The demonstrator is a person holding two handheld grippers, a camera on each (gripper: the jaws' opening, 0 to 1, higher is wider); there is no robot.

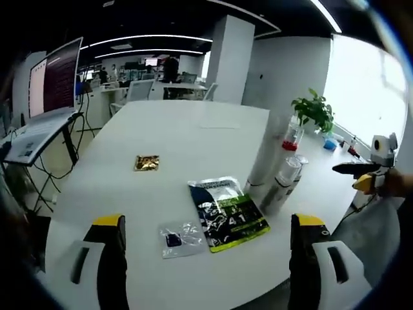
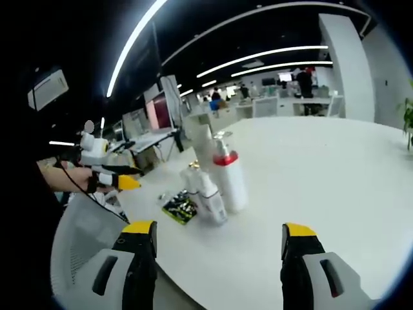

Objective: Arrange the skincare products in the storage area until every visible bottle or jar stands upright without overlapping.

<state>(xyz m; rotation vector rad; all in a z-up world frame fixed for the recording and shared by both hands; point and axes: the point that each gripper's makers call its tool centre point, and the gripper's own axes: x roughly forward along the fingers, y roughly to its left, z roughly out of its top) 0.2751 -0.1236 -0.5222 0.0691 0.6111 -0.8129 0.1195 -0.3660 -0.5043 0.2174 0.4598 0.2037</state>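
Red-collared pump bottle [image 2: 227, 175] stands upright touching smaller bottles [image 2: 205, 194].

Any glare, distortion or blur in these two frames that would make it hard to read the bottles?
Left gripper view: the window is blown out at right, and the bottles beside it look washed out; table edges bow from the fisheye. Right gripper view: ceiling light strips curve strongly, the red-collared bottle is readable but soft, its label unreadable.

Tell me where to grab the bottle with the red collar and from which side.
Grip the red-collared bottle across its white body, below the collar. It stands upright and is widest there. Come in with the right gripper from the open table side; smaller bottles crowd its other side.
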